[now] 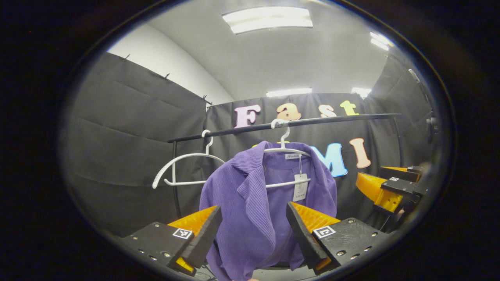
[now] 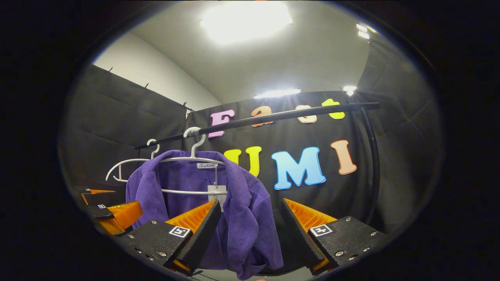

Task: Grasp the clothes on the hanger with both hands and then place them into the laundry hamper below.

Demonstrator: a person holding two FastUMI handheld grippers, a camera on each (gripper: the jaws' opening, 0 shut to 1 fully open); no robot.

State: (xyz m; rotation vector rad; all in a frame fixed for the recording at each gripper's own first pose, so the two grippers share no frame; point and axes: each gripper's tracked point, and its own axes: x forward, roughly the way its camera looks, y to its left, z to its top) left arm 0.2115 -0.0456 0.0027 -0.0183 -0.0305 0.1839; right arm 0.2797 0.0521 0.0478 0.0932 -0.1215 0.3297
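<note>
Both grippers, left gripper (image 1: 254, 230) and right gripper (image 2: 248, 228), spread wide, empty, low in frame; purple jacket (image 1: 258, 203) on white hanger (image 1: 287, 150) at centre; approach step, next close onto fabric.

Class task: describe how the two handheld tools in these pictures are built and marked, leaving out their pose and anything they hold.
Each tool, the left tool and the right tool, has two wedge-shaped fingers with ribbed inner faces. The fingers sit on flat black blocks dotted with screw heads, each block carrying a small square black-and-white marker. No cables or sleeves can be seen.
</note>
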